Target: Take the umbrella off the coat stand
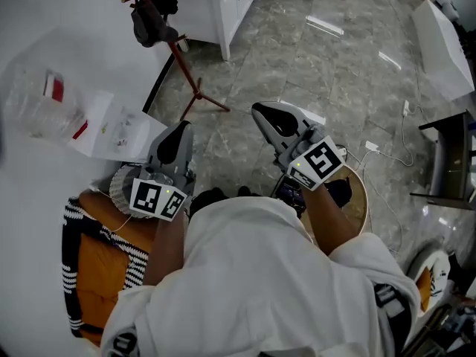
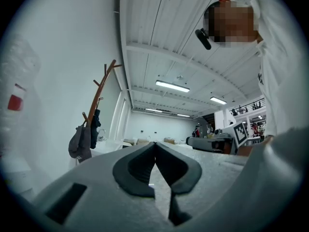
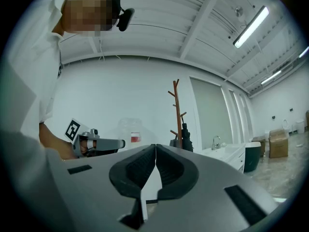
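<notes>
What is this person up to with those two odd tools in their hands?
A person in a white shirt holds a gripper in each hand. The left gripper and the right gripper both have their jaws closed on nothing. Both point roughly level toward a wooden coat stand by the wall. What looks like a dark folded umbrella hangs there untouched; neither gripper has reached it yet.

Bright, even light from ceiling strip lights (image 3: 251, 27). We note glare streaks on the floor (image 1: 325, 25), soft shadows, fisheye bending and dark corners in both gripper views.
</notes>
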Demonstrator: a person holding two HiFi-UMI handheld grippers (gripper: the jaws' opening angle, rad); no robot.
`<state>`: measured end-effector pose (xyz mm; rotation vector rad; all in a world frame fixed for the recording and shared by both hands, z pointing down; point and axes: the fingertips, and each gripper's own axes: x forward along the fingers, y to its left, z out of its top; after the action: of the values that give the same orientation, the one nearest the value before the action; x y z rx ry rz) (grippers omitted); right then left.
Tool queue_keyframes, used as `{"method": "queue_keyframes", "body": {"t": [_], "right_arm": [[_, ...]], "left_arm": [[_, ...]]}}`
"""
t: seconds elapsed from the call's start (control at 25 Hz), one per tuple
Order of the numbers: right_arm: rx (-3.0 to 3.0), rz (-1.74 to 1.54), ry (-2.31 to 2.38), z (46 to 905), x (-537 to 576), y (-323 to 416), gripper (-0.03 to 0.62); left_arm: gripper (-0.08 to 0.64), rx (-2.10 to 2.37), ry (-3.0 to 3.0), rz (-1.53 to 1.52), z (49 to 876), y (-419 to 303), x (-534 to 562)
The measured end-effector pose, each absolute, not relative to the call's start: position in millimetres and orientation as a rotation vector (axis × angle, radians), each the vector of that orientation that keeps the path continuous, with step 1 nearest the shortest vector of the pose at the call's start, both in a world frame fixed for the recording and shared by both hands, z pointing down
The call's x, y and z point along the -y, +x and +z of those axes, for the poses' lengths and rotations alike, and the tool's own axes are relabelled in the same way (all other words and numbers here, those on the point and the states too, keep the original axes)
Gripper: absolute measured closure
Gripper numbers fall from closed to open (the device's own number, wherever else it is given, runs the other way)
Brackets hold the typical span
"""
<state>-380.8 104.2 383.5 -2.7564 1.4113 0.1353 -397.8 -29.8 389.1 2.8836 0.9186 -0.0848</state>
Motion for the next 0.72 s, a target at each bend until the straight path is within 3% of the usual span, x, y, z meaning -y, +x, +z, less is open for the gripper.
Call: {"method": "queue_keyframes", "body": {"t": [0.72], "right_arm": [[-1.348,0.062,-2.698,402.8,-104.0,-337.5,0.577]], "left_arm": [[0.545,-0.946,2.819,-0.098,401.0,-346.9,19.2]]}}
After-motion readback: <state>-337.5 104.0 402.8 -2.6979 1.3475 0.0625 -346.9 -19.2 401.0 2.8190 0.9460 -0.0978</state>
